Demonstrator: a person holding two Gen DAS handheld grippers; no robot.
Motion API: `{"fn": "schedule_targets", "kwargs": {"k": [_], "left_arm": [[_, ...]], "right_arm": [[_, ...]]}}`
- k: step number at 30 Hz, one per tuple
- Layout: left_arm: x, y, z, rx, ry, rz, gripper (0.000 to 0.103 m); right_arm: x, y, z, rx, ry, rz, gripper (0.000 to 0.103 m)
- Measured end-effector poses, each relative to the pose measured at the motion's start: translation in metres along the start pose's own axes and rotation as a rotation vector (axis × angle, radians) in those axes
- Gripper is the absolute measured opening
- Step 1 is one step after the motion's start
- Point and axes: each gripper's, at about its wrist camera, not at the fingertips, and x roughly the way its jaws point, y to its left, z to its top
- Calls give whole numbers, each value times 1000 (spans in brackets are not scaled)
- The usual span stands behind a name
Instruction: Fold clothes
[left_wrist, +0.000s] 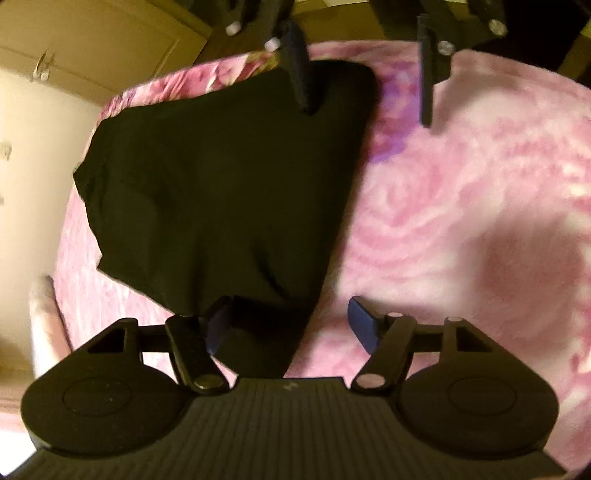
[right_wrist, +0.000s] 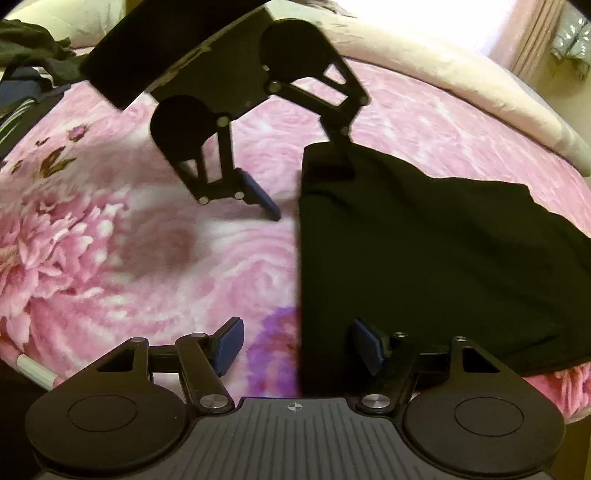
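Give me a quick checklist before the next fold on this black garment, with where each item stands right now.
1. Left hand-held gripper open: ok, its pads stand apart.
2. Right hand-held gripper open: ok, pads apart.
3. Black garment lying on the pink floral blanket: ok.
4. Garment released by both: cannot tell; one pad of each gripper overlaps an edge of the cloth.
5. Folded edge straight: ok in the right wrist view.
6. Far side flat: not ok, the outline looks uneven and rumpled in the left wrist view.
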Motion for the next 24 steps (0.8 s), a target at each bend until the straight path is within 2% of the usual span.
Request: {"fn": "schedule_targets", "kwargs": {"k": [2,3,4,5,8,12,15,18,19,20,24], "left_arm": [[5,10,-5,-87,41,-18,67],[6,14,-7,-115,58,-20,67],[5,16,-7,-126,71,-15,67],[4,16,-7,-127,82,-7,66],[0,10,-5,-74,87,35,62],[-14,-13,-1,105,-14,129,64],[0,-17,2,183,-13,111,61],[14,-3,3,172,-2,92,60],[18,2,3,165,3,83,56],[19,7,3,153,9,70,41],[16,25,6,93,16,1,23]], "right_arm": [[3,-5,-3,33,13,-16,69],[3,-8,-4,48,20,-30,64],[3,-11,-6,55,24,-50,56],[2,-13,-7,56,27,-67,41],[-1,-14,-7,13,31,-80,40],[-2,-10,-6,-24,38,-87,39],[-2,-11,-6,-12,30,-81,29],[-8,-15,-5,8,15,-69,28],[-12,-17,-5,15,12,-66,28],[-15,-18,-4,21,9,-63,28],[-21,-16,-5,23,22,-66,29]]}}
